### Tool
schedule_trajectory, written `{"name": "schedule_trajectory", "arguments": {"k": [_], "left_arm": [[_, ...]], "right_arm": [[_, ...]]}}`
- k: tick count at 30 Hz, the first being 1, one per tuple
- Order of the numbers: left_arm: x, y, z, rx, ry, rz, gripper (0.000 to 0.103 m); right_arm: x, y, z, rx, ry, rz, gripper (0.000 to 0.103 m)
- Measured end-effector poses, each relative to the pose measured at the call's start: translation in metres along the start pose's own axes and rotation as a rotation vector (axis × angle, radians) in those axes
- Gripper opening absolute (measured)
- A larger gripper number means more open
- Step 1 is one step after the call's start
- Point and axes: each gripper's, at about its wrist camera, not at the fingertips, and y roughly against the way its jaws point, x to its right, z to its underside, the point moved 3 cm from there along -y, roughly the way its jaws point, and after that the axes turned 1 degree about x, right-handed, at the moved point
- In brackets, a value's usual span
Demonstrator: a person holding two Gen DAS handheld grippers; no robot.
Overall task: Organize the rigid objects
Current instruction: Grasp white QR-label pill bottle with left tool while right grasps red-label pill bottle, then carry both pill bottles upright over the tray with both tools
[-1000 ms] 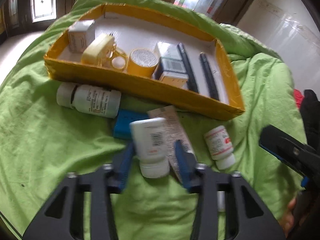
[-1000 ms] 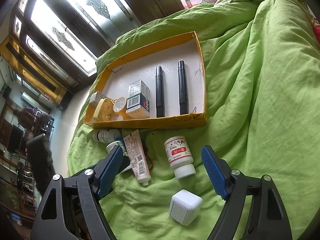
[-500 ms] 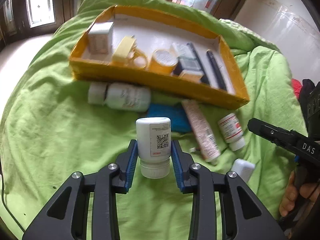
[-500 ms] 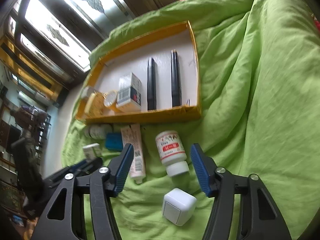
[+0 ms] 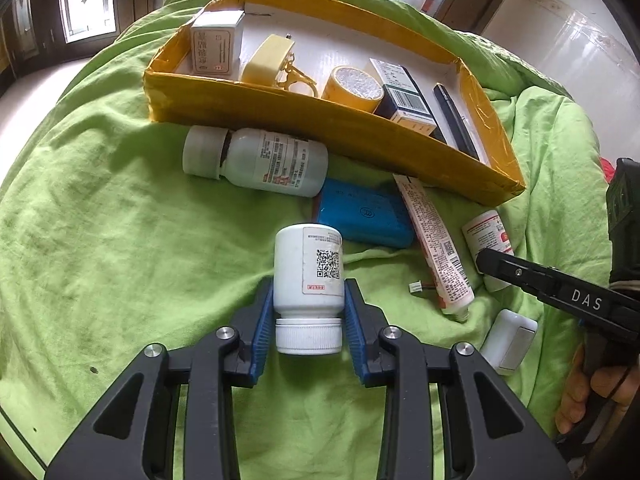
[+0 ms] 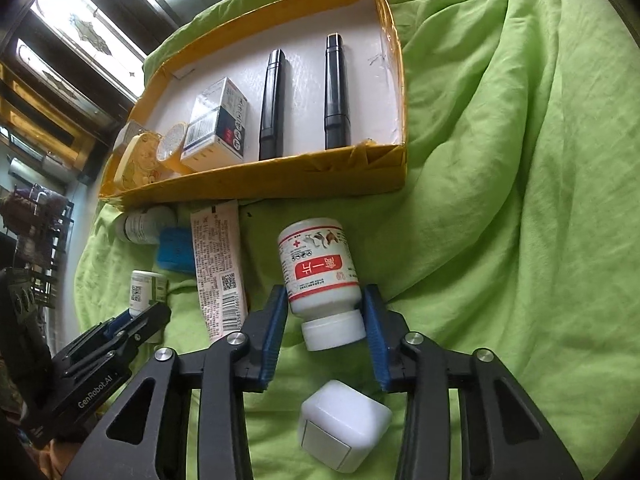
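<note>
My left gripper (image 5: 309, 286) is shut on a white pill bottle (image 5: 308, 268) with a QR label, held cap towards the camera above the green blanket. My right gripper (image 6: 324, 294) has its jaws closing on a red-label white bottle (image 6: 320, 268) that lies on the blanket; both blue pads touch its sides just above the cap. The yellow box (image 5: 320, 120) lies beyond, holding small cartons, a tape roll, a yellow item and two black pens (image 6: 272, 100). In the right wrist view the left gripper (image 6: 136, 320) and its bottle (image 6: 140, 292) are at the left.
In front of the box lie a larger white bottle (image 5: 272, 160), a blue flat pack (image 5: 364, 216) and a long tube (image 5: 432, 232). A white cube (image 6: 344, 424) sits just under the right gripper. A hand (image 5: 592, 392) grips the right handle. Green blanket (image 6: 520, 200) spreads to the right.
The right gripper has come down over the red-label bottle and its jaws have narrowed from wide apart onto it. The left gripper has drawn its QR bottle back from the box.
</note>
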Motion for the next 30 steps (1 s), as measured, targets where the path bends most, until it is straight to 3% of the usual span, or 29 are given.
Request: {"name": "schedule_trajectory", "arguments": {"k": [17,30], "left_arm": [[-0.008,0.017,0.003,0.054,0.029,0.038,0.031],[-0.009,0.033,-0.002,0.088,0.028,0.072,0.031]], "right_arm": [[-0.019,0.023,0.001,0.07,0.075,0.013,0.033],[-0.037,0.05,0.0,0.182,0.147,0.055,0.033]]}}
